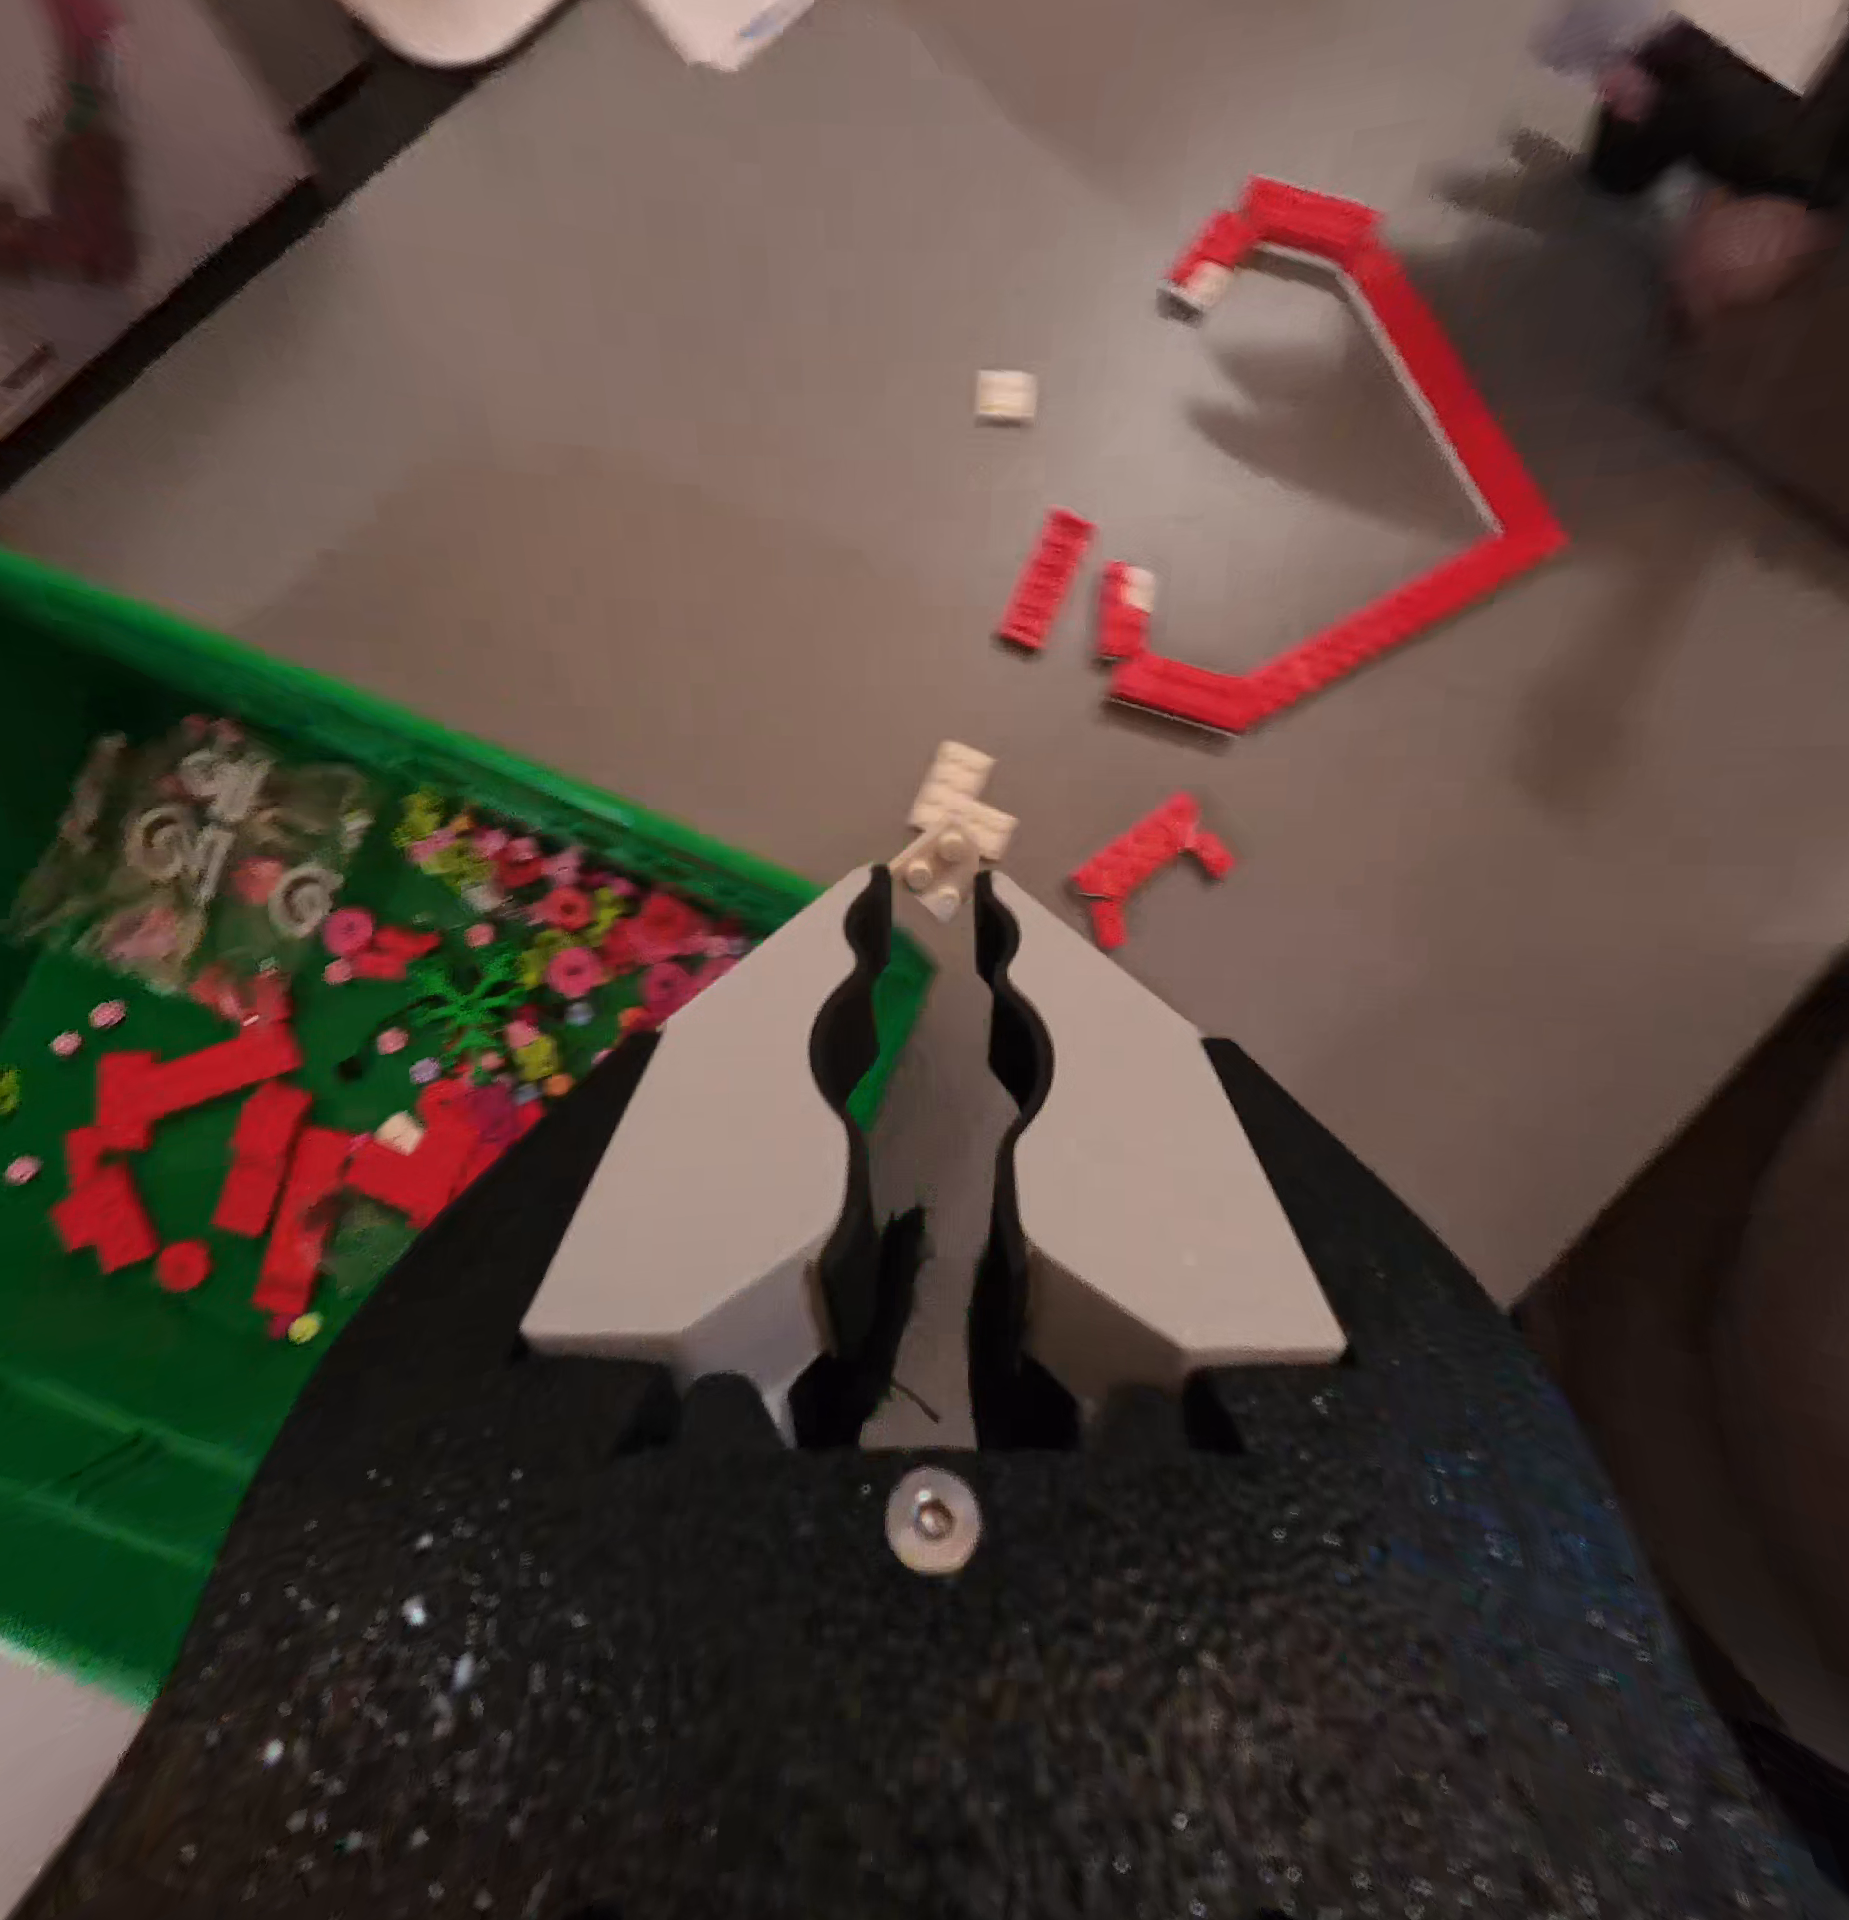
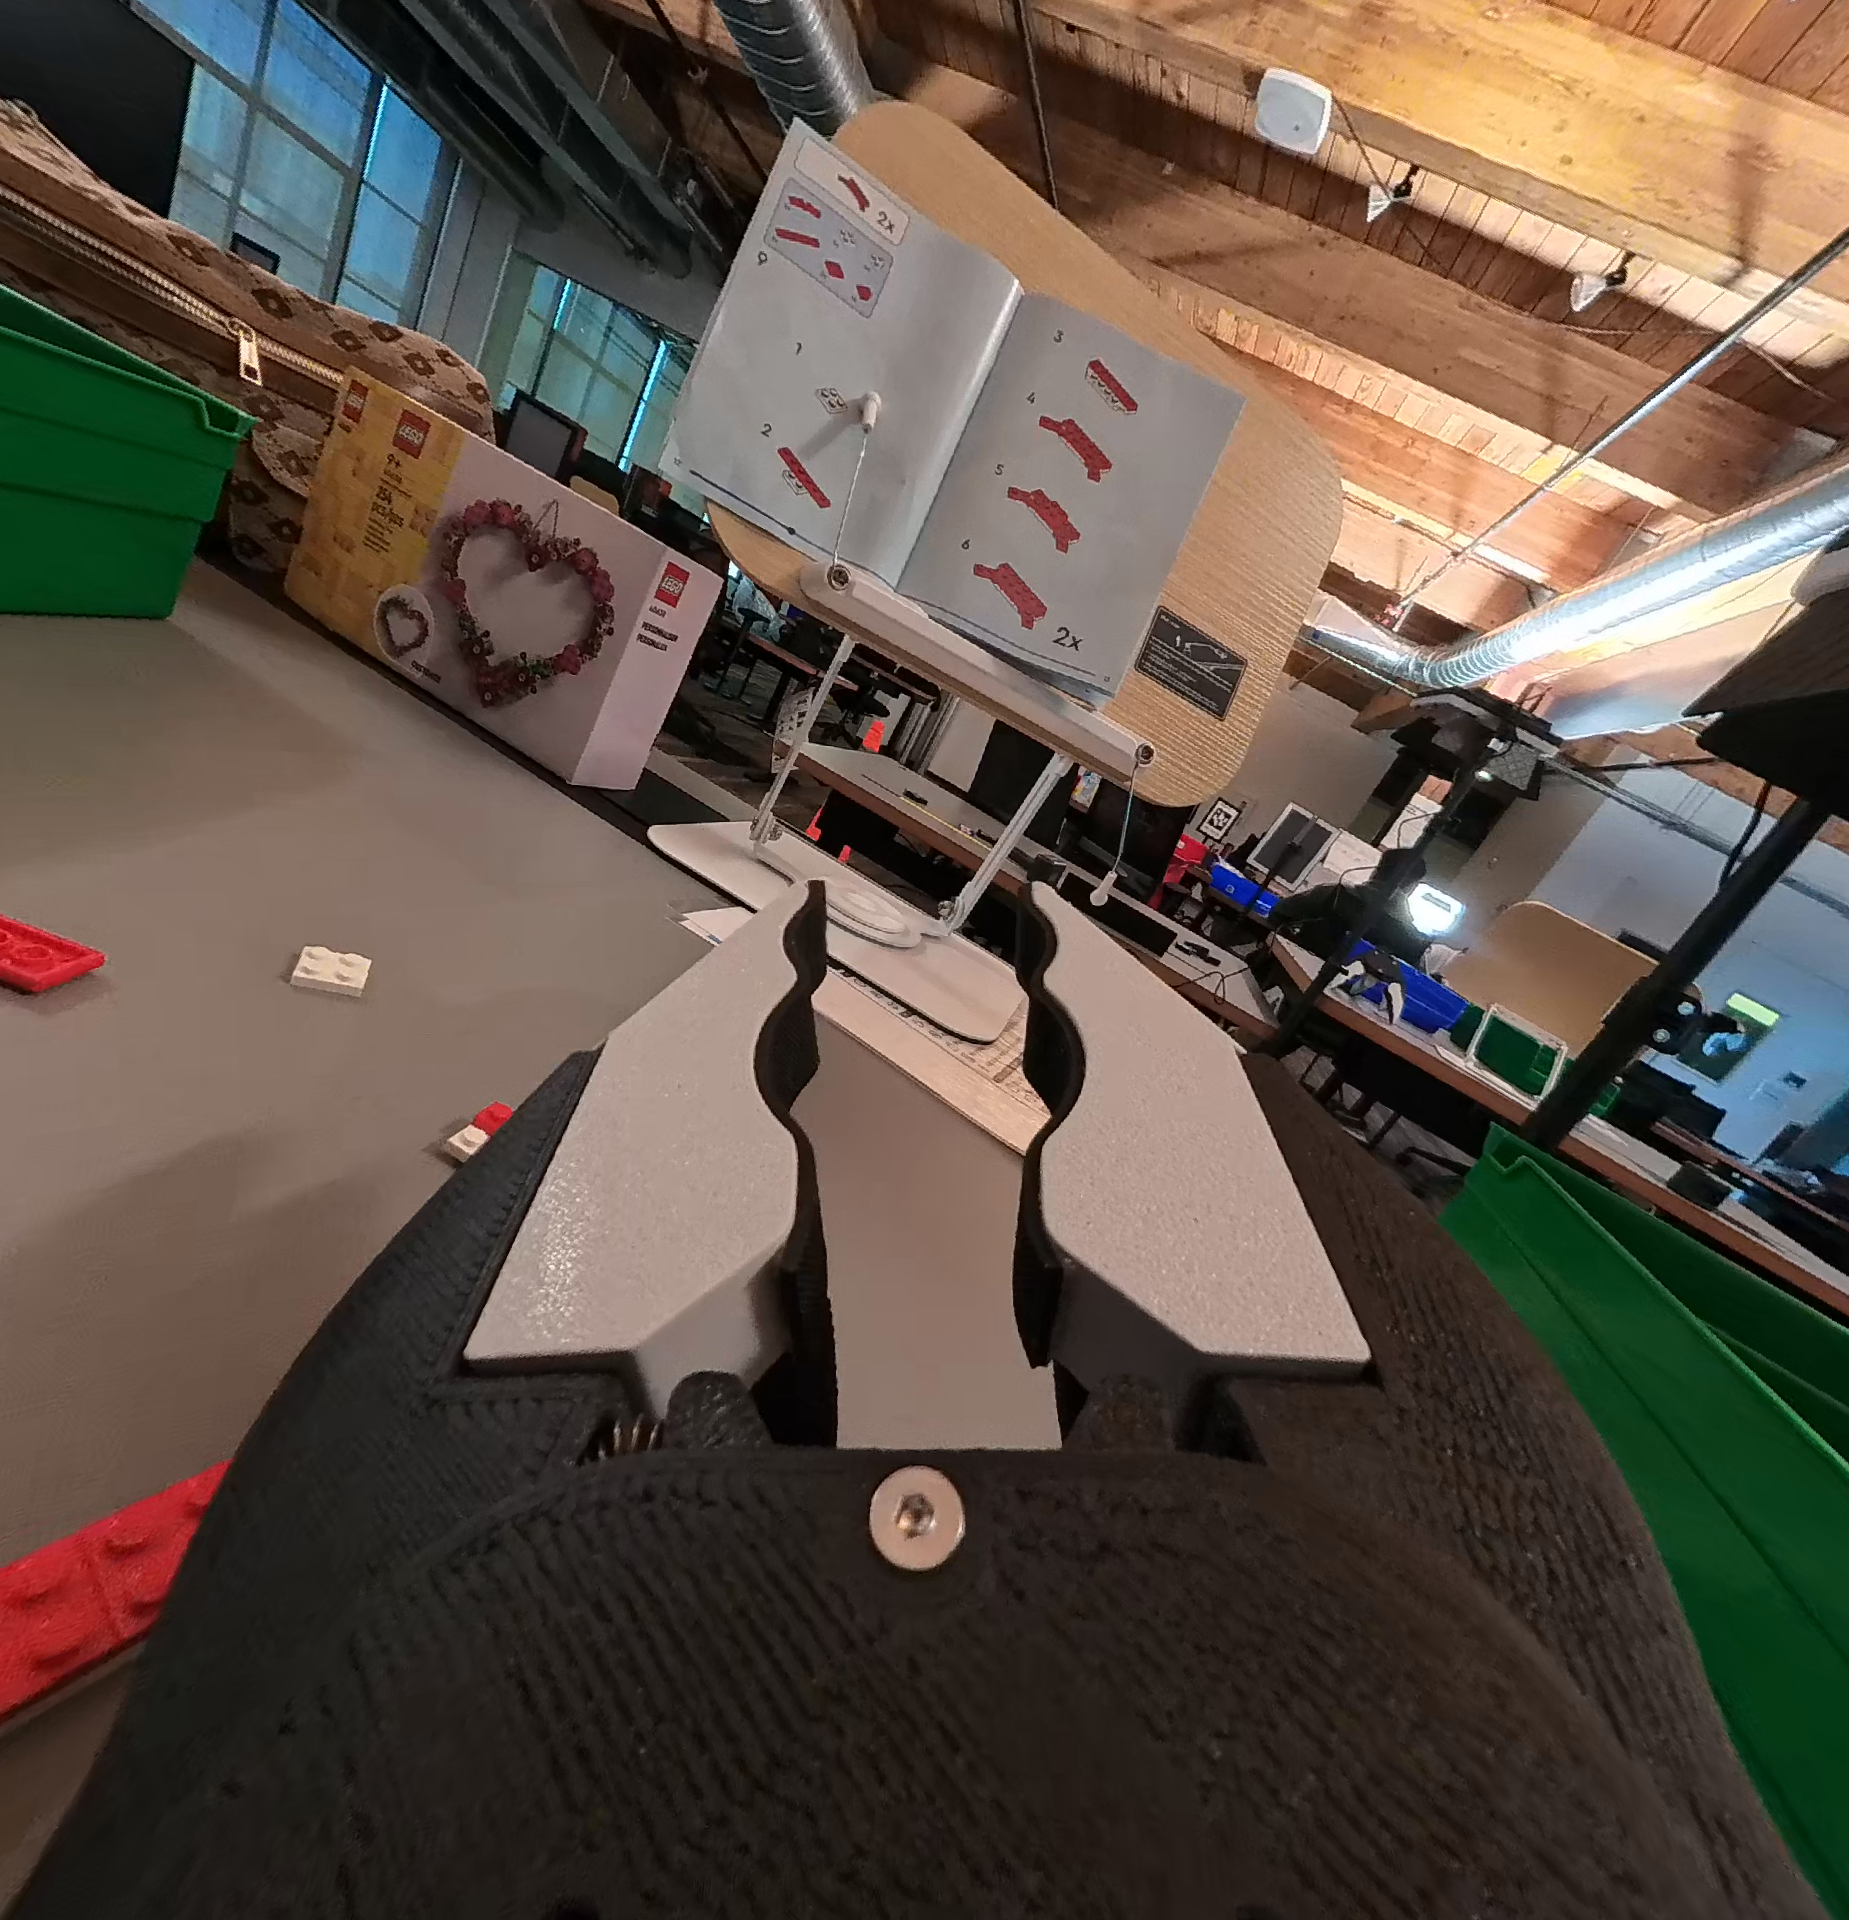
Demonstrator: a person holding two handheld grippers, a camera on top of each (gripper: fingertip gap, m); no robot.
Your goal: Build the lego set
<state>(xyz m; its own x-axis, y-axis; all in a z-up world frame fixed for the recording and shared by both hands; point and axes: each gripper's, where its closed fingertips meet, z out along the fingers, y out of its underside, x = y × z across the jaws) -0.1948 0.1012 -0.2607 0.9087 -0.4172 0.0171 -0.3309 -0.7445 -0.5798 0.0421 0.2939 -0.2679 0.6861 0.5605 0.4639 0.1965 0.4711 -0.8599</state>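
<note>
In the left wrist view my left gripper [image 1: 930, 883] is shut on a small white plate [image 1: 939, 871], held just above other white plates [image 1: 964, 792] on the grey table. A partly built red heart frame [image 1: 1419, 613] lies further out, with a loose red plate [image 1: 1045, 577], a red angled piece [image 1: 1148, 857] and a small white brick [image 1: 1006, 397] near it. This view is blurred. My right gripper [image 2: 922, 914] is open and empty, low over the table, pointing at the open instruction booklet [image 2: 951, 436] on its stand.
A green bin [image 1: 99, 665] at the left holds many red, pink and green pieces and a clear bag. In the right wrist view there are a white plate [image 2: 330, 969], red plates [image 2: 26, 956], the set's box [image 2: 504, 592] and green bins [image 2: 78, 457] [image 2: 1730, 1403]. Between my right fingertips and the small white brick [image 1: 1006, 397] there is roughly 15 cm. Look for it in the right wrist view [image 2: 320, 969] too.
</note>
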